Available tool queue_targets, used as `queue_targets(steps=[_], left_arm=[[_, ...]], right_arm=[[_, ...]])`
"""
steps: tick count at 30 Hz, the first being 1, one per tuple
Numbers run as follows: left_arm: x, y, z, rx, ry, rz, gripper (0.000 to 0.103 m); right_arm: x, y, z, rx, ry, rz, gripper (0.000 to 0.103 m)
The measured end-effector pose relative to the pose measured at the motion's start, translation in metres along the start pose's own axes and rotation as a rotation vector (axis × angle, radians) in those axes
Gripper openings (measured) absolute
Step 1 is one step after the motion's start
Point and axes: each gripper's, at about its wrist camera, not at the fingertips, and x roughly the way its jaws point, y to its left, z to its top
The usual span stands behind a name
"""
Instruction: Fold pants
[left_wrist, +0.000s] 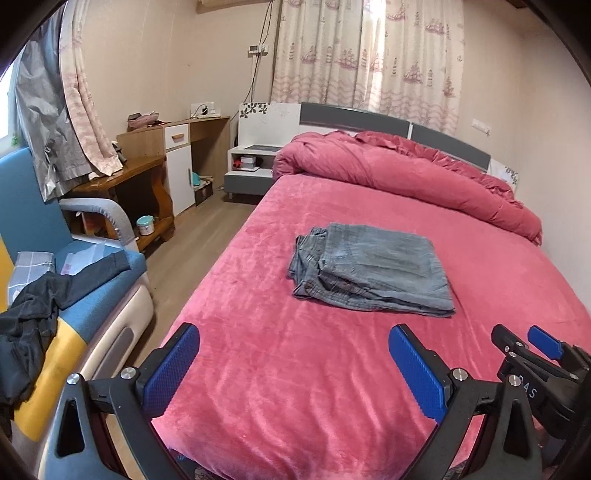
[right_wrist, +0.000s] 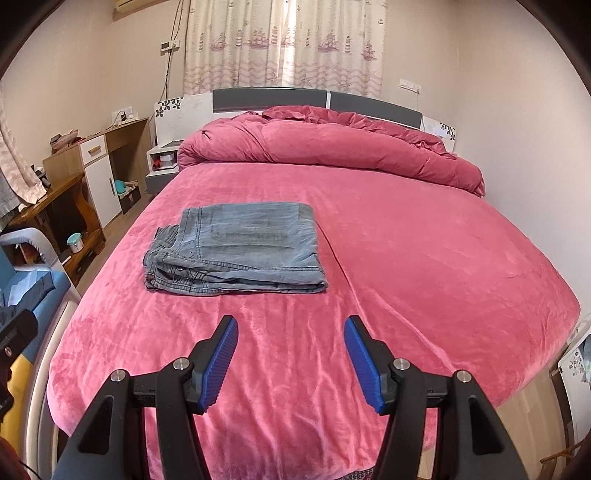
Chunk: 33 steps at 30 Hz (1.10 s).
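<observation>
Grey denim pants (left_wrist: 373, 269) lie folded in a compact rectangle on the pink bed (left_wrist: 295, 387); they also show in the right wrist view (right_wrist: 240, 249), left of the bed's middle. My left gripper (left_wrist: 295, 354) is open and empty, held above the bed's near end, well short of the pants. My right gripper (right_wrist: 290, 347) is open and empty, also near the foot of the bed, a little short of the pants. The right gripper (left_wrist: 532, 343) shows at the right edge of the left wrist view.
A rolled pink duvet (right_wrist: 332, 147) lies along the headboard. Left of the bed are a blue chair with dark clothes (left_wrist: 33, 314), a wooden desk (left_wrist: 147, 177) and a nightstand (left_wrist: 251, 166). A wall runs along the bed's right side.
</observation>
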Motion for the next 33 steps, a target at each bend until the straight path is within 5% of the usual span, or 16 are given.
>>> queue_targets(steps=[18,33], left_arm=[[0.043,-0.031,-0.004,0.088,0.122,-0.003,0.103],[0.046,-0.033,0.004,0.073,0.102,-0.038,0.103]], right_arm=[[0.042,-0.009,-0.001,0.037,0.070,0.004,0.061],[0.054,-0.003,-0.004,0.021,0.100,0.020,0.061]])
